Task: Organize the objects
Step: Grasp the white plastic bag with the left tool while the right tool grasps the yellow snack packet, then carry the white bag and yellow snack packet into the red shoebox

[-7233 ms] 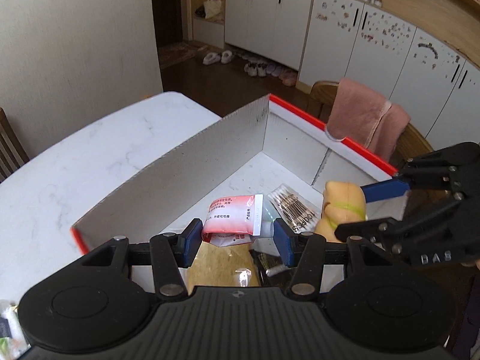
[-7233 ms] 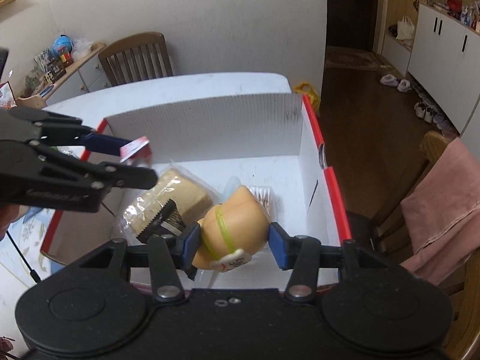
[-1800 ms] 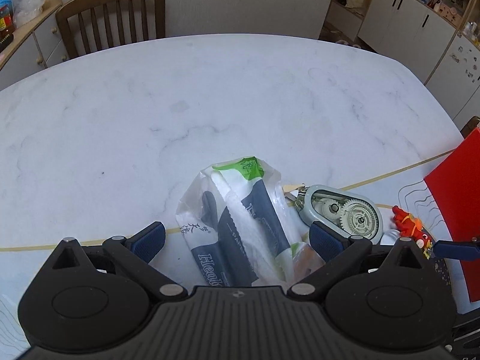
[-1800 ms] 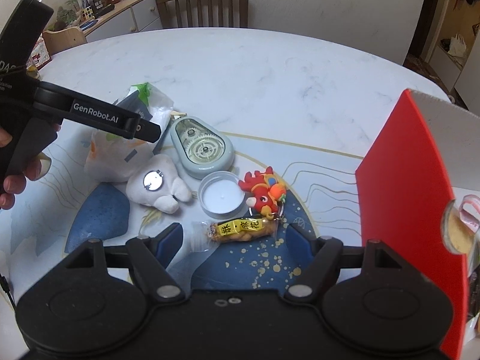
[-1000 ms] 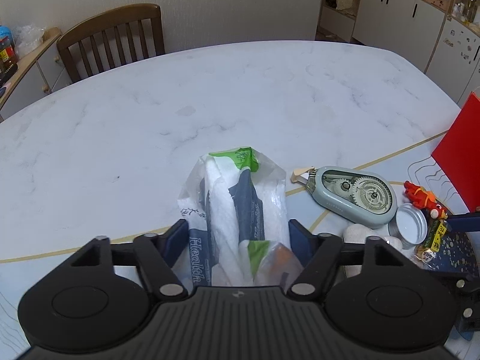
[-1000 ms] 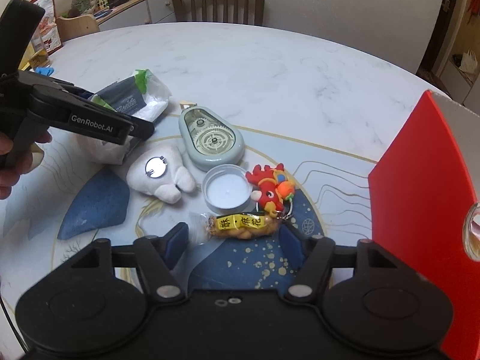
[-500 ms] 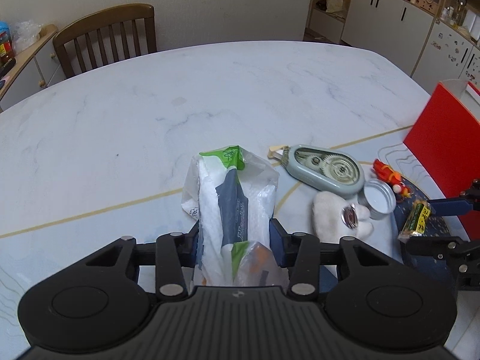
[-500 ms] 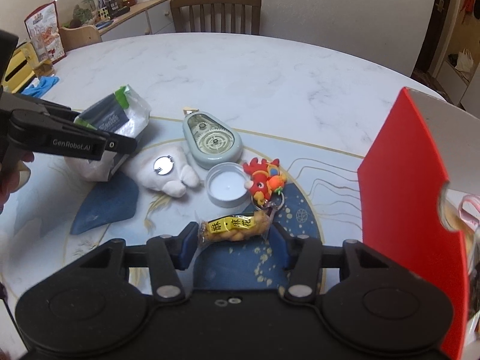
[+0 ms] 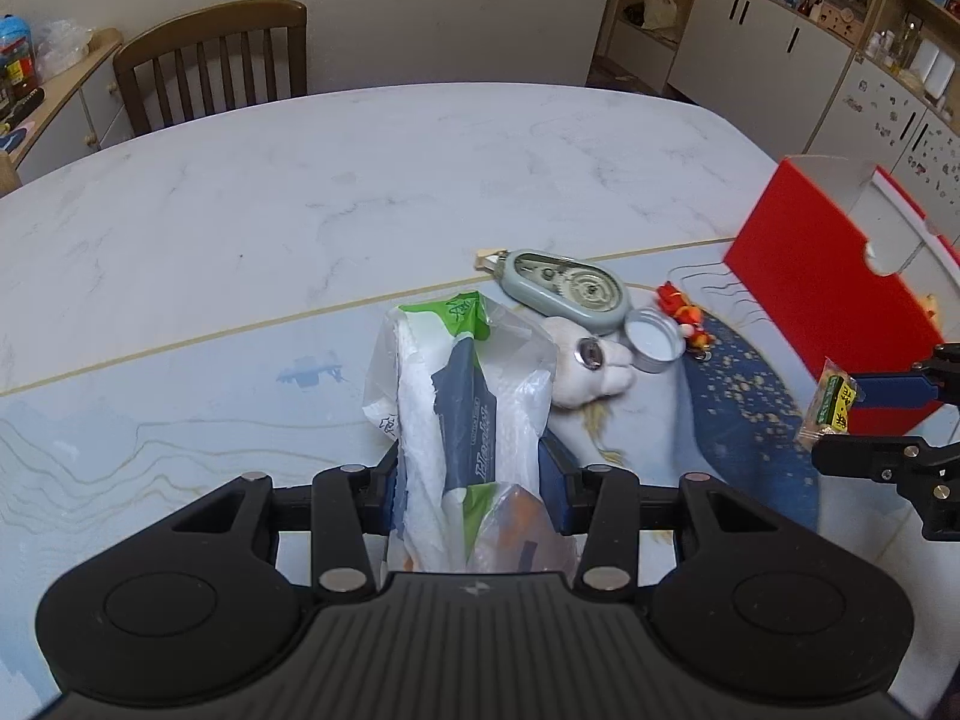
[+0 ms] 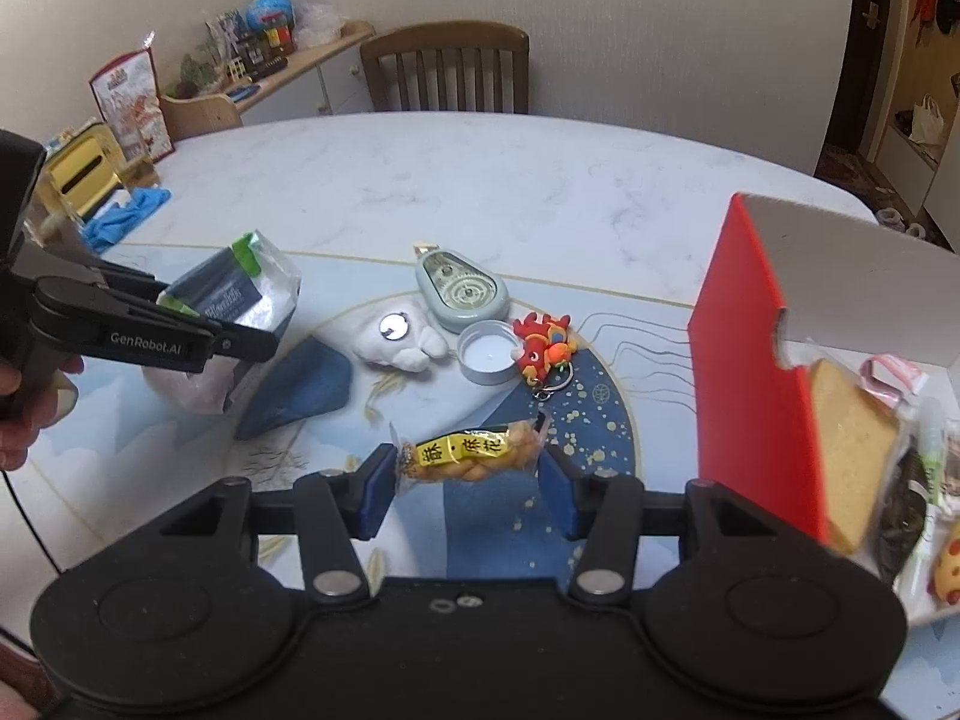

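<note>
My left gripper (image 9: 468, 474) is shut on a clear bag of white tissues with a green and dark blue label (image 9: 462, 396) and holds it above the table; it also shows in the right wrist view (image 10: 240, 294). My right gripper (image 10: 468, 480) is shut on a small yellow-labelled snack packet (image 10: 468, 450), lifted off the mat; the packet also shows in the left wrist view (image 9: 834, 405). The red cardboard box (image 10: 750, 360) stands to the right and holds a bread packet (image 10: 852, 450) and other items.
On the blue-patterned mat (image 10: 600, 420) lie a grey-green tape dispenser (image 10: 462, 288), a white plush toy (image 10: 396, 342), a round tin lid (image 10: 486, 354) and a red dragon keychain (image 10: 543, 348). A wooden chair (image 10: 447, 69) stands behind the marble table (image 9: 300, 192).
Both grippers have closed on their items and lifted them: the left raised the tissue bag, the right raised the snack packet off the mat toward the red box.
</note>
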Tool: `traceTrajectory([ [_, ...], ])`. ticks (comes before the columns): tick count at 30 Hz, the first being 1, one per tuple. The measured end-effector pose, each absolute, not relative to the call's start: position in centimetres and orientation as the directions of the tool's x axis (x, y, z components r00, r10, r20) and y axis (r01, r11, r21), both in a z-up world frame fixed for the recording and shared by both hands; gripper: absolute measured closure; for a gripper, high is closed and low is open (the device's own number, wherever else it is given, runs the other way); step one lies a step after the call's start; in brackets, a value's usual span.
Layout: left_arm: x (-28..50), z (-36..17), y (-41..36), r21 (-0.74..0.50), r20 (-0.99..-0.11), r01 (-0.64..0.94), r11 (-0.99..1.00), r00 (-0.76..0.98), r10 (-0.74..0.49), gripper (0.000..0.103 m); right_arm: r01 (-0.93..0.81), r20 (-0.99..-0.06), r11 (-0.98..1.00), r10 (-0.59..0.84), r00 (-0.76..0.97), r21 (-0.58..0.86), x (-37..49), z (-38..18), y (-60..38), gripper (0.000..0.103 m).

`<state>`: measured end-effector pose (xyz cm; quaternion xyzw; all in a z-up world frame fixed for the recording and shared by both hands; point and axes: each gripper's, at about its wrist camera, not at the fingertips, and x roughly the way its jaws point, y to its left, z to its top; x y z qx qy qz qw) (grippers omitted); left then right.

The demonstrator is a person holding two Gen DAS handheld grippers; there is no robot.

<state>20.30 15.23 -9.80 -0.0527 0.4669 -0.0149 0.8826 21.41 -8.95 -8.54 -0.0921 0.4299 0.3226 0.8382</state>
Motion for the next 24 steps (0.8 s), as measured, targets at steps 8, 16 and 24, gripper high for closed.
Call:
traceTrajectory([
  [8,18.7,-6.8,11.7,-0.112,-0.808,0.005,0.994,0.582,-0.094,0.060,-0.615,-0.744,0.774,0.499,0.444,0.152,20.0,-5.8,-12.0,0.053],
  [16,18.7,-4.2,6.8,-0.106,-0.789,0.058,0.993,0.603,-0.120,0.060,-0.609,-0.705,0.776,0.523,0.478,0.162,19.9,-3.2,-16.0,0.053],
  [24,20.2,-2.8,0.2,-0.117,-0.776,0.136,0.984,0.606,-0.176,0.060,-0.587,-0.681,0.793,0.523,0.513,0.167,20.8,-2.4,-21.0,0.053],
])
